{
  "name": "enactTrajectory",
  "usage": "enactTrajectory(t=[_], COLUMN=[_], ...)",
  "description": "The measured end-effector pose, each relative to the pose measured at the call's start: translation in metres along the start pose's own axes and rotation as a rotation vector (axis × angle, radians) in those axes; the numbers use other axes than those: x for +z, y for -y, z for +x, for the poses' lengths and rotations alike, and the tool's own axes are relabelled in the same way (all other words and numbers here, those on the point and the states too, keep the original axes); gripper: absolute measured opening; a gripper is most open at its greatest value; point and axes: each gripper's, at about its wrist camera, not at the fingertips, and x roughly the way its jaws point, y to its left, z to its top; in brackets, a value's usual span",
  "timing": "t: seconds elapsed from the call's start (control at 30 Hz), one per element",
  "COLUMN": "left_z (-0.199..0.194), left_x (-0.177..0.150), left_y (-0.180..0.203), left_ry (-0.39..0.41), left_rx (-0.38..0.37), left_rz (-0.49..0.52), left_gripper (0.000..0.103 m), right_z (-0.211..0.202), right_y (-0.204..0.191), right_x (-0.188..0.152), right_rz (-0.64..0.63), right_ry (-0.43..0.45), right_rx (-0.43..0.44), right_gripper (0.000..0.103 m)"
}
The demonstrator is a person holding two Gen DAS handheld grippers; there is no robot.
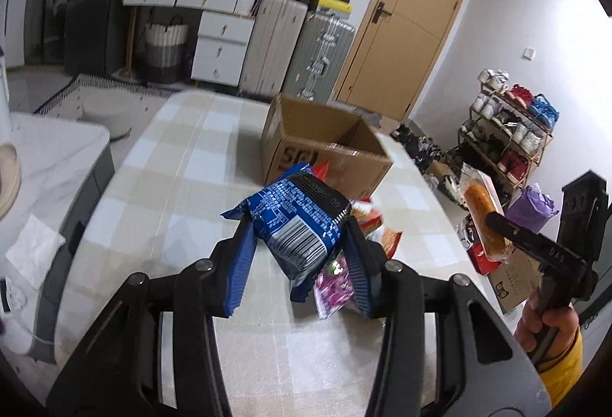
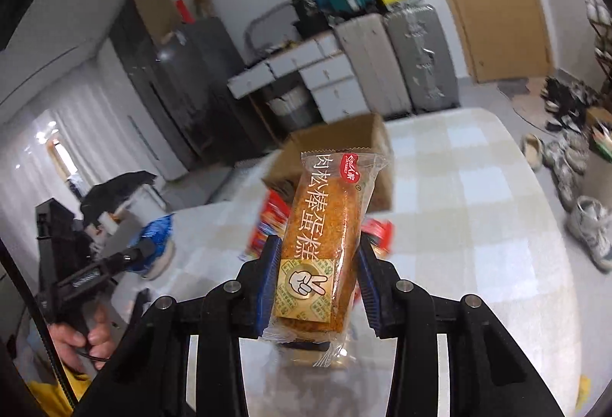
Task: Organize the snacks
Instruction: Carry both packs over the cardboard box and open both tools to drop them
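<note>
My left gripper [image 1: 296, 226] is shut on a blue snack packet [image 1: 296, 222], held above the checked table [image 1: 183, 187]. My right gripper [image 2: 317, 256] is shut on an orange wrapped cake bar [image 2: 325, 229], lifted over the table; that cake bar [image 1: 484, 214] and the right gripper [image 1: 497, 222] also show at the right of the left wrist view. An open cardboard box [image 1: 325, 145] stands on the table beyond both. Several loose snack packets [image 1: 376, 226] lie in front of the box, partly hidden by what I hold. A pink packet [image 1: 332, 283] lies under the left gripper.
Suitcases [image 1: 302, 46], white drawers [image 1: 222, 42] and a wooden door [image 1: 413, 15] line the far wall. A shoe rack [image 1: 508, 134] stands right of the table, with shoes [image 2: 589, 226] on the floor. A person's hand [image 1: 550, 321] holds the right gripper's handle.
</note>
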Motion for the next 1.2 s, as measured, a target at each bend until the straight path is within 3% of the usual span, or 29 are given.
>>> enactTrajectory(t=[0.23, 0.33, 0.47, 0.6, 0.83, 1.2], left_z=[-0.014, -0.016, -0.002, 0.031, 0.118, 0.243], left_x=[0.045, 0.072, 0.106, 0.139, 0.176, 0.181], left_y=[0.026, 0.037, 0.047, 0.055, 0.068, 0.063], left_ry=[0.064, 0.109, 0.111, 0.074, -0.091, -0.243], left_rx=[-0.035, -0.057, -0.06, -0.072, -0.124, -0.056], left_rz=[0.074, 0.082, 0.095, 0.093, 0.084, 0.085], left_gripper=[0.042, 0.042, 0.042, 0.042, 0.042, 0.042], right_z=[0.0, 0.01, 0.034, 0.077, 0.159, 0.242], right_y=[-0.038, -0.042, -0.043, -0.03, 0.004, 0.038], right_x=[0.047, 0.075, 0.112, 0.144, 0.173, 0.163], right_rz=[-0.054, -0.06, -0.075, -0.027, 0.026, 0.03], right_ry=[0.014, 0.018, 0.011, -0.032, -0.125, -0.238], right_rx=[0.08, 0.099, 0.097, 0.116, 0.078, 0.009], right_gripper=[0.039, 0.039, 0.039, 0.039, 0.039, 0.039])
